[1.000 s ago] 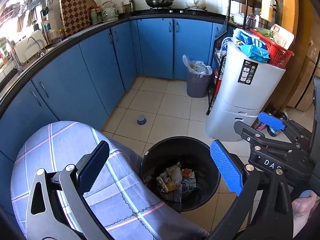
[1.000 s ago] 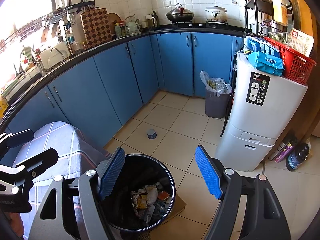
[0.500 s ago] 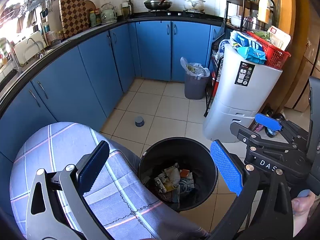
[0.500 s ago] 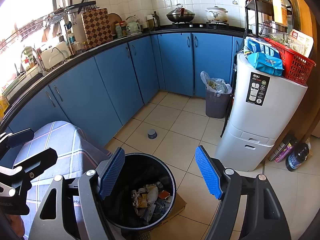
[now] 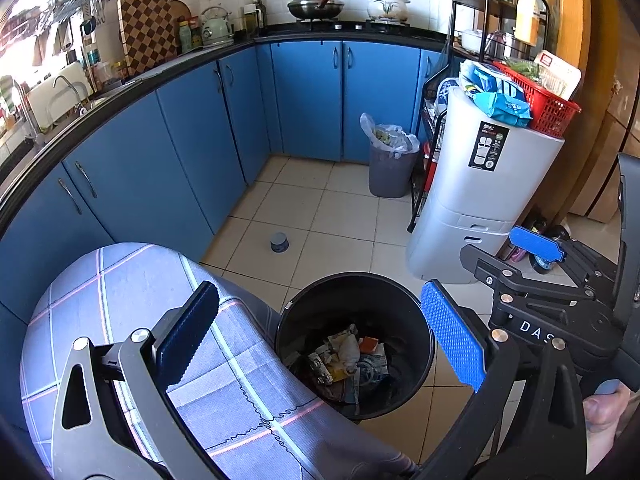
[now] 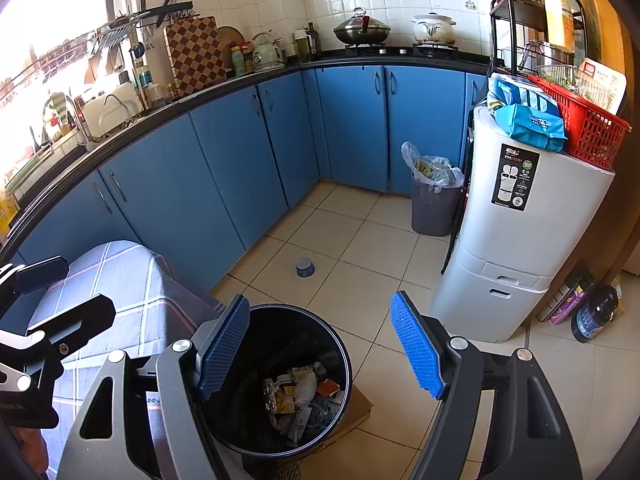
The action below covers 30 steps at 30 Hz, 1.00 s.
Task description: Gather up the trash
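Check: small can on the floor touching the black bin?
Apart. The right wrist view shows bare floor tile between the small can and the black bin.

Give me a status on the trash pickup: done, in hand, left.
Done: the black bin already holds crumpled wrappers. In hand: nothing; the left tool and right tool both hang open and empty above the bin. Left: a small can sits on the floor tiles beyond the bin, not yet picked up.
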Tool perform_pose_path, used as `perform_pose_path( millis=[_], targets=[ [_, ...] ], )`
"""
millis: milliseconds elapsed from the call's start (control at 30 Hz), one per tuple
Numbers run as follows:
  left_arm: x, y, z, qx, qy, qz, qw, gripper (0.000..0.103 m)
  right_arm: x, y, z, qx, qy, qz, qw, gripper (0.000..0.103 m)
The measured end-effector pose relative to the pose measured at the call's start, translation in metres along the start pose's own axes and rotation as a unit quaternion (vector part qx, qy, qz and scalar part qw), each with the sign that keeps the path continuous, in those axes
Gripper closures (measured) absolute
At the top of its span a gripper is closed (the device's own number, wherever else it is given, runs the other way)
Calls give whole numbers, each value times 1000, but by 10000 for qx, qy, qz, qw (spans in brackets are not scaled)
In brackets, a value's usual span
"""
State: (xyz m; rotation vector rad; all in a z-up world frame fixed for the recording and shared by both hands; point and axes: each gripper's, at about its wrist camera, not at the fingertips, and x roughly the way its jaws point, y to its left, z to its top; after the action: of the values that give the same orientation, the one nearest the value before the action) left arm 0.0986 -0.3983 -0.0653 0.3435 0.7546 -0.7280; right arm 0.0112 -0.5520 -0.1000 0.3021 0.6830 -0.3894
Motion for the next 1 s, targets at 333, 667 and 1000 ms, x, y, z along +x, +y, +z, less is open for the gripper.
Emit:
perform_pose_path(
  millis=[333, 667, 1000],
  targets=[
    [4, -2, -1, -55, 137, -153, 9998, 3, -2, 0, -2, 25, 14, -15, 10000, 32],
    [6, -3, -2, -87, 218, -179, 9996, 3, 1, 0, -1, 33, 30, -5, 10000, 32],
    [6, -3, -2, -69, 246, -180, 9995, 3, 1, 1, -1, 34, 23, -4, 10000, 32]
  ],
)
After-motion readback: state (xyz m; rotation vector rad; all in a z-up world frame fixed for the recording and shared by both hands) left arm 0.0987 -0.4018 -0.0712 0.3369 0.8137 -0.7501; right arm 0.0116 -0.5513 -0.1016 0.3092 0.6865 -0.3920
